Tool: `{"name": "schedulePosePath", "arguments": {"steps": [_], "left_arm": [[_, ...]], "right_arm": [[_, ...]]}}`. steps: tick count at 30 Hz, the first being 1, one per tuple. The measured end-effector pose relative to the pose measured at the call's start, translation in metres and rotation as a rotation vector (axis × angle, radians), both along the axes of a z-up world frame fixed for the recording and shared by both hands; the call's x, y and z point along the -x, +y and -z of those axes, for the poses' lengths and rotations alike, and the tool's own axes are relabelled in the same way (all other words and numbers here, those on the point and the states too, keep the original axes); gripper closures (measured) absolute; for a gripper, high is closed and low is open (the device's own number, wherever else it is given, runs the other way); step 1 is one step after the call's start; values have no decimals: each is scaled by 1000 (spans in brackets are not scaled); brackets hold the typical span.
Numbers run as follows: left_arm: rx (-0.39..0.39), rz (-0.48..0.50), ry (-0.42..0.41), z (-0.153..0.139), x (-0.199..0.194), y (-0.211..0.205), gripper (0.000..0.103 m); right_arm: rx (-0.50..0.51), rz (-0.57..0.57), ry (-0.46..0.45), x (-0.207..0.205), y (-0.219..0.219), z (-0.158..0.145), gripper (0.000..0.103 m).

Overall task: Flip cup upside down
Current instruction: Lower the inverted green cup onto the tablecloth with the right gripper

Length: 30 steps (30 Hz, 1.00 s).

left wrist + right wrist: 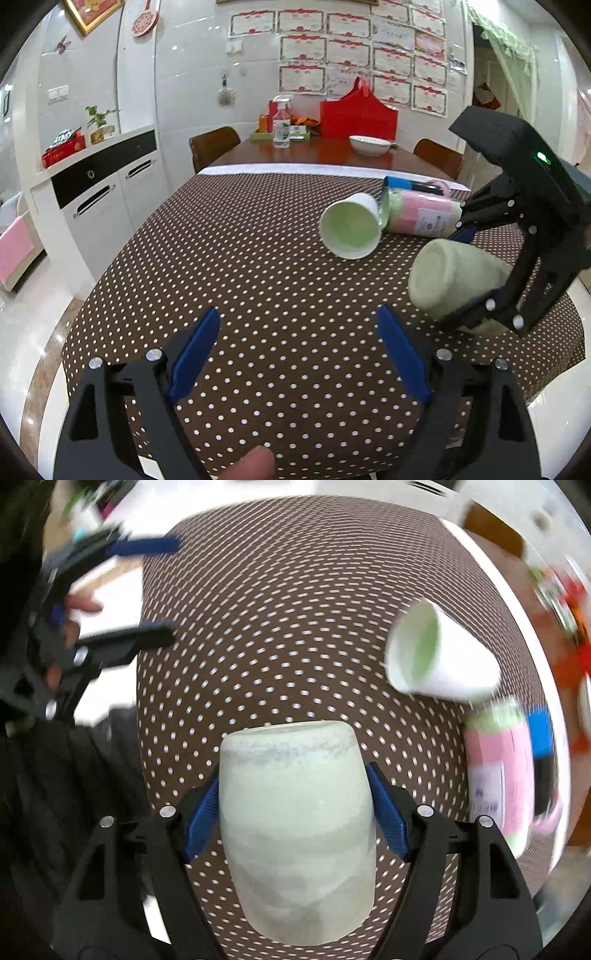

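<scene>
The right tongs (295, 808) are clamped on the pale green cup (295, 834), blue pads pressed against its two sides; in the left wrist view the cup (454, 280) hangs tilted above the dotted table (258, 258), its closed base turned toward the camera and its mouth hidden behind the right tongs (491, 280); the step in hand looks like the turn itself, the cup held mid-rotation and not yet set down; the left tongs (297, 354) hover spread apart and empty over the near edge of the table; a white paper cup (351, 227) lies on its side further back, touching a pink and green roll (421, 216); the next move likely calls for finishing the rotation until the rim faces down, lowering it flat onto bare cloth clear of the paper cup, then releasing.
</scene>
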State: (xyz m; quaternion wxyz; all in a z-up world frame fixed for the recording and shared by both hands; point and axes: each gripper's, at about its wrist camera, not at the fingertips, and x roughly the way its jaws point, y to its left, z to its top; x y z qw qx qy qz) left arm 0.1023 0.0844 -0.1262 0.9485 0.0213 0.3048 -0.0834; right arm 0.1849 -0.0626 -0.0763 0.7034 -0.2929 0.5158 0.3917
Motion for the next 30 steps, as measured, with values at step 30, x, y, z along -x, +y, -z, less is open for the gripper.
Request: {"name": "schedulePosePath", "arguments": {"steps": [30], "left_arm": [[-24, 39, -119, -38, 27, -22, 17]], "right_arm": [[-736, 626, -244, 48, -87, -50, 30]]}}
